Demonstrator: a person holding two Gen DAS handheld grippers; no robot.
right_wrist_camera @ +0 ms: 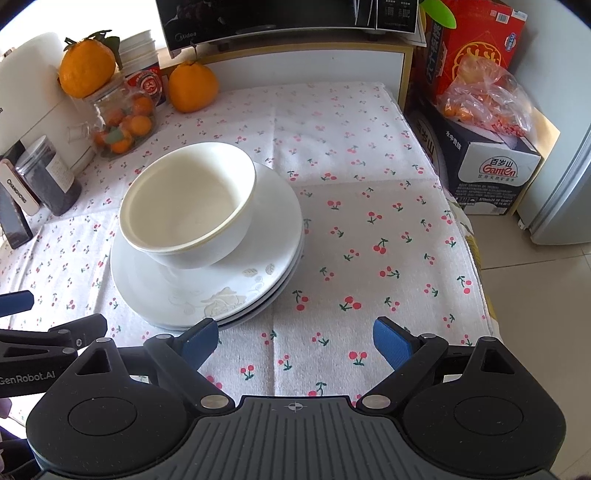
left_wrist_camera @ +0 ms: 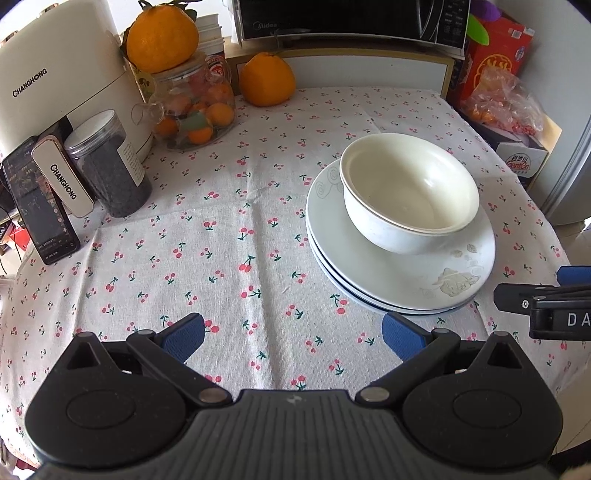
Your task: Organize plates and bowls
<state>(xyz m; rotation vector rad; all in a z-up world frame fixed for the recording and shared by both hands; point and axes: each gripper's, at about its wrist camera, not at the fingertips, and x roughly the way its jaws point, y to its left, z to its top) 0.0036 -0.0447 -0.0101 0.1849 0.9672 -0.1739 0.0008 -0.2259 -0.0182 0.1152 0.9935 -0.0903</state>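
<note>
A stack of white plates (left_wrist_camera: 399, 284) lies on the cherry-print tablecloth, with nested white bowls (left_wrist_camera: 406, 192) on top, set toward the stack's far side. The same plates (right_wrist_camera: 236, 295) and bowls (right_wrist_camera: 188, 210) show in the right wrist view. My left gripper (left_wrist_camera: 291, 336) is open and empty, above the cloth just left of and nearer than the stack. My right gripper (right_wrist_camera: 295, 341) is open and empty, at the stack's near right edge; its left fingertip (right_wrist_camera: 199, 341) is close to the plate rim. Each gripper shows at the edge of the other's view.
A white Changhong appliance (left_wrist_camera: 55, 85), a dark jar (left_wrist_camera: 110, 170), a phone (left_wrist_camera: 40, 210) and a glass jar of small oranges (left_wrist_camera: 195, 110) stand at the left. A large orange (left_wrist_camera: 266, 79) and a microwave (left_wrist_camera: 351, 18) are at the back. Boxes (right_wrist_camera: 487, 158) stand right, beyond the table edge.
</note>
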